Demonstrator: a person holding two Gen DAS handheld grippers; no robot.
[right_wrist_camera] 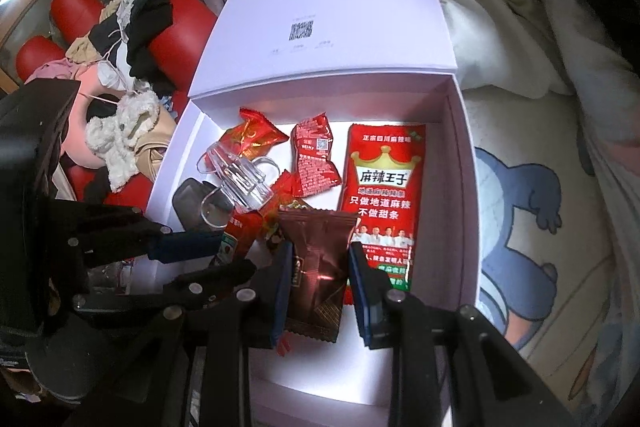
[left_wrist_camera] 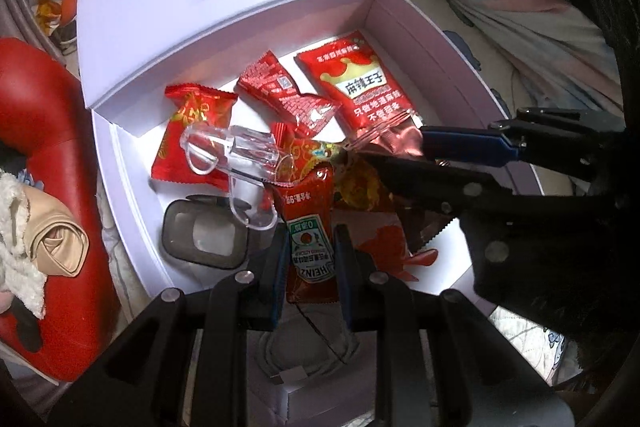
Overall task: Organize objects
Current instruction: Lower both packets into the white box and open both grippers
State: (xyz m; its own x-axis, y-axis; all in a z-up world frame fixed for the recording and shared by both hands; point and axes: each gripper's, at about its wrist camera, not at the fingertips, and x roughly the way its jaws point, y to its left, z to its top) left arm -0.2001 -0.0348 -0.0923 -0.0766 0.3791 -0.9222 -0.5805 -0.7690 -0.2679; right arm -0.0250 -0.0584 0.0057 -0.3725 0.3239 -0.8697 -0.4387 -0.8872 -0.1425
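A white box (left_wrist_camera: 120, 163) with its lid open holds red snack packets. My left gripper (left_wrist_camera: 310, 255) is over the box's near end, its fingers either side of a red Heinz ketchup sachet (left_wrist_camera: 308, 243) and apart from it. My right gripper (right_wrist_camera: 320, 283) has a brown snack packet (right_wrist_camera: 316, 267) between its fingers, with a gap on the right side. A large red spicy-strip packet (right_wrist_camera: 380, 187) lies beside it in the box (right_wrist_camera: 460, 187). A clear plastic clip (left_wrist_camera: 240, 155) lies on the packets. My right gripper also shows in the left wrist view (left_wrist_camera: 400, 155).
A dark grey square case (left_wrist_camera: 204, 235) sits in the box's near left corner. A red chair (left_wrist_camera: 52, 163) piled with clothes stands left of the box. The box rests on a bed sheet with blue cartoon prints (right_wrist_camera: 532, 211). A coiled cable (left_wrist_camera: 304, 359) lies under my left gripper.
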